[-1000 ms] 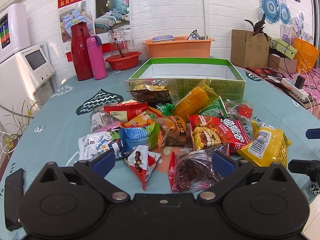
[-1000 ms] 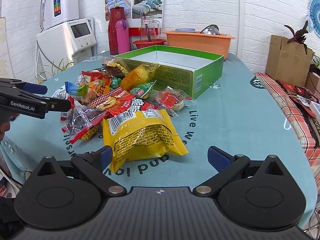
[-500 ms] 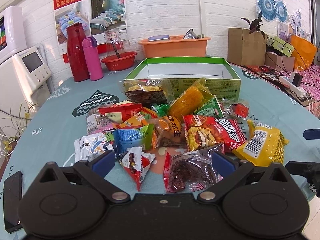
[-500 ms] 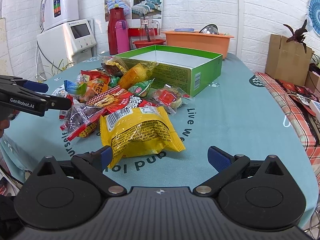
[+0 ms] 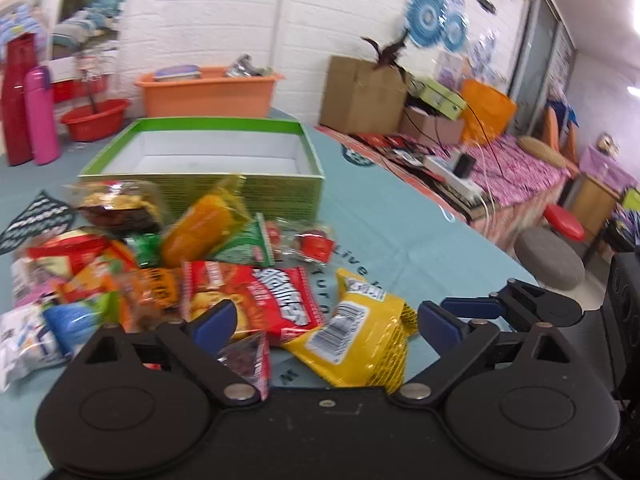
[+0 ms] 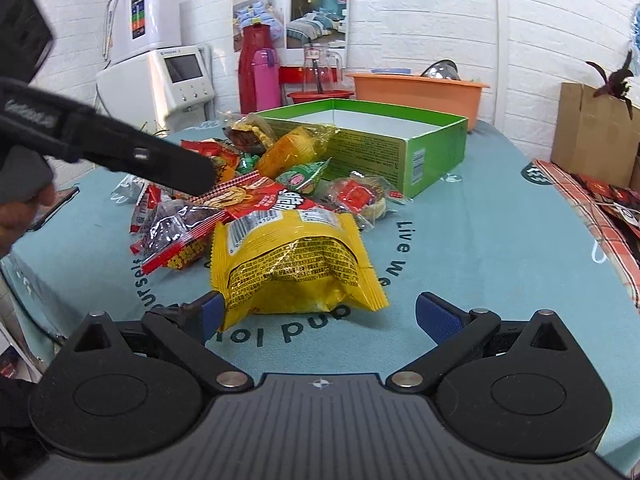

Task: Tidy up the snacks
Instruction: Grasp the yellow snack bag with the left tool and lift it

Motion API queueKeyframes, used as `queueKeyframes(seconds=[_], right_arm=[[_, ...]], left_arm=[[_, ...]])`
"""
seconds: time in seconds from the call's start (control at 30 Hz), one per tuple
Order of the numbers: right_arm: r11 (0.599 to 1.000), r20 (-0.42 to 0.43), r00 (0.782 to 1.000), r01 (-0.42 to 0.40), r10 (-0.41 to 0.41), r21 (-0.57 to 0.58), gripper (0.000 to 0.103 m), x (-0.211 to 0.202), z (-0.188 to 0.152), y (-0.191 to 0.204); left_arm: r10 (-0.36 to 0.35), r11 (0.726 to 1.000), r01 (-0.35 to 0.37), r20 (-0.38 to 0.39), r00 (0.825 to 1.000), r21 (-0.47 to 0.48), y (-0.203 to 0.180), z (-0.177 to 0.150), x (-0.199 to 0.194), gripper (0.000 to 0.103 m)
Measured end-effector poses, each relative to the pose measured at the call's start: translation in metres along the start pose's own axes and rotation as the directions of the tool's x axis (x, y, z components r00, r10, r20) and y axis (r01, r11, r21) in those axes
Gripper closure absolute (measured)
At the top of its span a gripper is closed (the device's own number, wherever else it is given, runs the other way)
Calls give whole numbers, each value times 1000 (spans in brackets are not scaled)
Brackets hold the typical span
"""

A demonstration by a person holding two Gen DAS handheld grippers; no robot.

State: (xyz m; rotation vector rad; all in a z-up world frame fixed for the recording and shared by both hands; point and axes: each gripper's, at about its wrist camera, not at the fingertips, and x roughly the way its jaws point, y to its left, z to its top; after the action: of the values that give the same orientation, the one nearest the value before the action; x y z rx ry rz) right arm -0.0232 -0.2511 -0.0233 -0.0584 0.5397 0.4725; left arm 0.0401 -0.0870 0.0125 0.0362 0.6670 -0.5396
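A pile of snack packets lies on the teal tablecloth [image 6: 480, 240] in front of an open, empty green box [image 5: 208, 156], also in the right wrist view [image 6: 384, 140]. Nearest is a yellow packet [image 5: 360, 340], [image 6: 292, 264]; a red packet [image 5: 272, 300] and a clear packet of dark snacks [image 6: 176, 228] lie beside it. My left gripper [image 5: 320, 322] is open above the pile, over the yellow and red packets. My right gripper [image 6: 316, 316] is open and empty, its jaws either side of the yellow packet's near edge. The left gripper also shows in the right wrist view [image 6: 160, 164].
An orange tub [image 6: 416, 90], a red bowl [image 5: 96, 122], a red flask [image 6: 252, 64] and a pink bottle [image 6: 266, 78] stand behind the box. A water dispenser [image 6: 160, 64] is at the left; a cardboard box [image 6: 592, 132] and a cluttered bench [image 5: 500, 168] at the right.
My left gripper has swung right and forward over the pile, toward the yellow packet. My right gripper has moved closer to the yellow packet. Both stay open.
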Motion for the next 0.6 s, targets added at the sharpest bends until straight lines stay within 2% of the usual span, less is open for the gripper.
queueKeyframes(seconds=[0.13,0.17,0.3,0.37,0.4,0.47,0.53,0.6], right_arm=[[999,0,999,-36,36,-23,0,1,0,2],[999,3,999,-38,38,-34,0,2,-1,3],[997,-3,998,-70,69,-36,0,3,-1,-2],[995,-8,995,-100,100,-4,0,8,0,-8],[994,-5,994,-112,112,11,0,10,1,-9],[992,-5,993,-119,119,35,0,15,3,-12],[991,5,992,-124,123,53,0,19,4,-13],[986,1,989,-145,145,76,0,24,5,-14]], left_arm=[[-57,998,58,-86,995,13,-5,7,29,0],[-72,997,74,-108,992,11,-5,7,33,3],[-97,993,104,-138,986,50,-9,6,40,6],[-94,993,104,-151,984,57,-9,6,46,26],[-89,994,99,-158,983,56,-9,5,50,32],[-110,992,119,-178,978,44,-7,5,57,63],[-142,989,145,-183,973,2,-3,2,61,60],[-138,990,141,-173,975,3,-4,1,62,63]])
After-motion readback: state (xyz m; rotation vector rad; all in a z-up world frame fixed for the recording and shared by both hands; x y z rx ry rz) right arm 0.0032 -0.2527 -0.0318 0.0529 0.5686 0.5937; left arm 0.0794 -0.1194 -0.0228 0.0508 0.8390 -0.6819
